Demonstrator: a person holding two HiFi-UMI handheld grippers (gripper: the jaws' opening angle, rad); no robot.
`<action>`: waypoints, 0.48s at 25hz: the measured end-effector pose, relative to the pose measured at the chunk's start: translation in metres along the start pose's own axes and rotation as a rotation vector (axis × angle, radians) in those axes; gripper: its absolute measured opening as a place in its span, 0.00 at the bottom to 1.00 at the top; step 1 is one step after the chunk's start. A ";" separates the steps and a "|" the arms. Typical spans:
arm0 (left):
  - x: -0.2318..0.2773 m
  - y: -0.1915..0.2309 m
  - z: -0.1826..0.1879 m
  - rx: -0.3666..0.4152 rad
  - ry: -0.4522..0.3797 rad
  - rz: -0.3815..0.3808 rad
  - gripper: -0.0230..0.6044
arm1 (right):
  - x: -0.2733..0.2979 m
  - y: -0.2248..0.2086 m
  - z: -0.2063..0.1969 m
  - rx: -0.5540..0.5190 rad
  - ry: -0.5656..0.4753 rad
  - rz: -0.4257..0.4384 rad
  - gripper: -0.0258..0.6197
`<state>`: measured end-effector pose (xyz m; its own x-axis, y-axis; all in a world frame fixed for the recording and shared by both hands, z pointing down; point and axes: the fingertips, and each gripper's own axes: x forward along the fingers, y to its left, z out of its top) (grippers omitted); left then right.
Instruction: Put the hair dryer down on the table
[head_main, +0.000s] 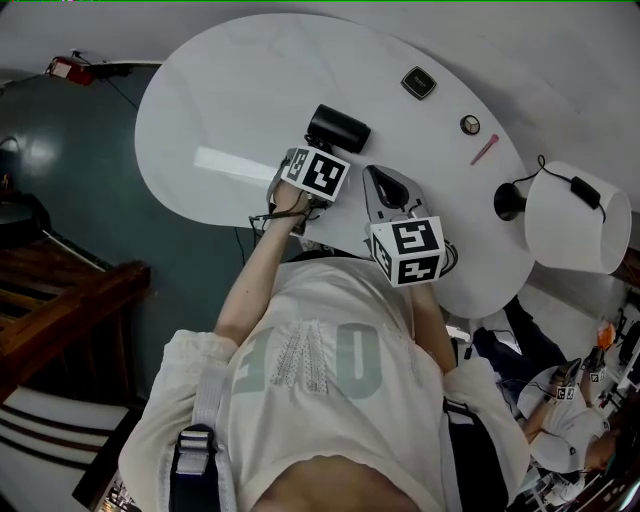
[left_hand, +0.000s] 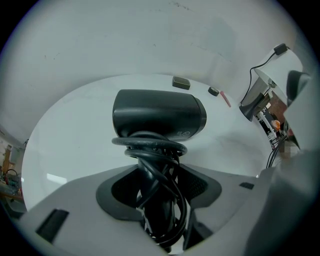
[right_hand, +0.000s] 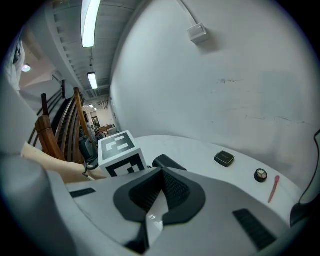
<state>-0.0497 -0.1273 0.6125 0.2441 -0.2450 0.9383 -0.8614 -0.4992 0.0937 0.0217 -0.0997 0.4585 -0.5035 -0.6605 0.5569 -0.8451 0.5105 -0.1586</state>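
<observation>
A black hair dryer (head_main: 338, 128) with its cord wound round the handle is over the white oval table (head_main: 230, 90). My left gripper (head_main: 316, 152) is shut on the wrapped handle. In the left gripper view the dryer's barrel (left_hand: 159, 119) lies crosswise just past the left gripper (left_hand: 159, 175); I cannot tell whether it touches the tabletop. My right gripper (head_main: 385, 185) hovers right of it near the table's front edge, shut and holding nothing. The right gripper view shows the right gripper (right_hand: 161, 175) with the dryer's end (right_hand: 167, 162) just beyond it.
On the far right of the table lie a dark compact case (head_main: 418, 82), a small round pot (head_main: 470, 124) and a pink stick (head_main: 485, 149). A lamp with a white shade (head_main: 575, 215) stands at the right edge. A wooden chair (head_main: 60, 310) is at the left.
</observation>
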 end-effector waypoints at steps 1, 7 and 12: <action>0.000 0.000 0.000 -0.002 0.000 -0.002 0.40 | 0.000 0.002 -0.001 -0.002 0.003 0.005 0.04; -0.001 -0.001 0.000 -0.010 -0.013 -0.007 0.40 | 0.001 0.011 0.000 -0.011 0.001 0.027 0.04; -0.002 -0.011 0.000 -0.025 -0.032 -0.071 0.50 | -0.002 0.014 -0.002 -0.021 0.004 0.038 0.04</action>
<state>-0.0407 -0.1214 0.6093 0.3183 -0.2361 0.9181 -0.8524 -0.4950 0.1683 0.0109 -0.0904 0.4565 -0.5345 -0.6383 0.5539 -0.8214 0.5466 -0.1627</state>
